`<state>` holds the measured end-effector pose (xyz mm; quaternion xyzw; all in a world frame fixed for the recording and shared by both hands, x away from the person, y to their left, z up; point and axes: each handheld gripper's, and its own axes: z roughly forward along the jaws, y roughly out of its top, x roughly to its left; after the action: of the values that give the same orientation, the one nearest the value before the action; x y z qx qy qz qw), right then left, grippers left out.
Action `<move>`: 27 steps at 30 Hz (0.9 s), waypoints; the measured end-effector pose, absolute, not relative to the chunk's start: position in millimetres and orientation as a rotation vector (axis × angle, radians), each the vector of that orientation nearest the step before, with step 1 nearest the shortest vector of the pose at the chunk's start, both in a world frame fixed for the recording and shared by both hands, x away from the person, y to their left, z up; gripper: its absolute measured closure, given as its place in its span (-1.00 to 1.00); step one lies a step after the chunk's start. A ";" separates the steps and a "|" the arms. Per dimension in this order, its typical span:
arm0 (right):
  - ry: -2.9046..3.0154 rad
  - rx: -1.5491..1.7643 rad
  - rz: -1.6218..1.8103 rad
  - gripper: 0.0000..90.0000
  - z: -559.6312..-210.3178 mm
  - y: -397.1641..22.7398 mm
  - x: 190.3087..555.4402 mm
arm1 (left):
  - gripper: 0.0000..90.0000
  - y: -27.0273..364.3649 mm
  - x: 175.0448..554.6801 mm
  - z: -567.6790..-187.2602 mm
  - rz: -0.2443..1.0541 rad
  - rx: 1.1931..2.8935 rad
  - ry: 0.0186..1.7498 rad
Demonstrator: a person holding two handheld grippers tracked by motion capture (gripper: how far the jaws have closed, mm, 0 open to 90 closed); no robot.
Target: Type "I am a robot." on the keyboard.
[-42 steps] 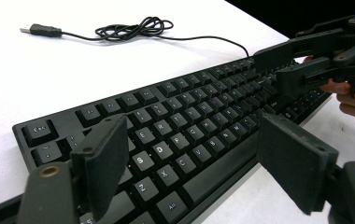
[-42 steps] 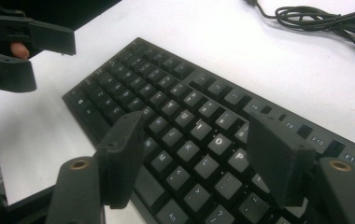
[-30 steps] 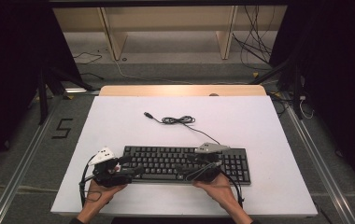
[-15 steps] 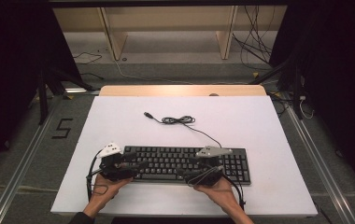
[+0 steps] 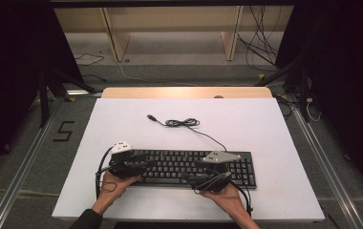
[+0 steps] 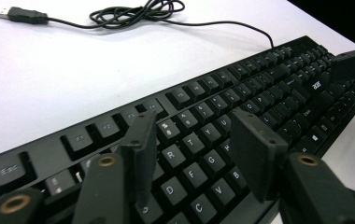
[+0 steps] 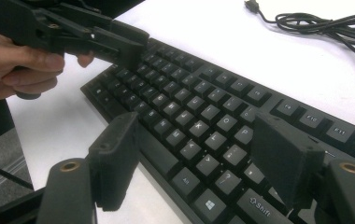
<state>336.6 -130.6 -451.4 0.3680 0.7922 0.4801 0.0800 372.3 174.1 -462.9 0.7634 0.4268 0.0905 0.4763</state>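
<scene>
A black keyboard (image 5: 184, 167) lies near the front of the white table (image 5: 246, 119). Its cable (image 5: 182, 122) is coiled behind it and ends in a USB plug (image 5: 151, 117). My left gripper (image 5: 141, 161) reaches over the keyboard's left end, pointing right. In the left gripper view its jaws (image 6: 196, 149) stand partly apart above the letter keys (image 6: 199, 140); they have just been closing, and the pads grip nothing. My right gripper (image 5: 191, 176) is at the keyboard's front edge, pointing left. Its jaws (image 7: 199, 158) are wide open, straddling that edge over the bottom row of keys (image 7: 203, 163).
The right gripper view also shows the person's left hand (image 7: 12, 65) holding the other gripper. Bare white table surface lies behind and to the right of the keyboard. A wooden strip (image 5: 184, 92) borders the far edge. Loose cables lie on the floor beyond.
The left gripper has moved right, from beside the keyboard's left end to over its keys, and its jaws have narrowed. The right gripper has stayed put.
</scene>
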 end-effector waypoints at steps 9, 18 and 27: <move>2.372 1.098 1.436 -0.25 -451.9 -131.7 334.3 | 0.63 158.4 380.0 -467.5 0.220 1.955 1.013; 2.376 1.088 1.433 -0.25 -452.5 -131.1 333.1 | 0.97 145.6 386.6 -471.6 0.222 2.031 0.985; 2.374 1.087 1.433 -0.25 -452.0 -132.8 332.6 | 0.97 142.0 391.4 -473.9 0.226 2.058 0.999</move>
<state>332.6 -132.8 -452.0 0.3638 0.7944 0.4795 0.0816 391.4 142.0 -473.9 0.8168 0.3965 0.0897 0.4093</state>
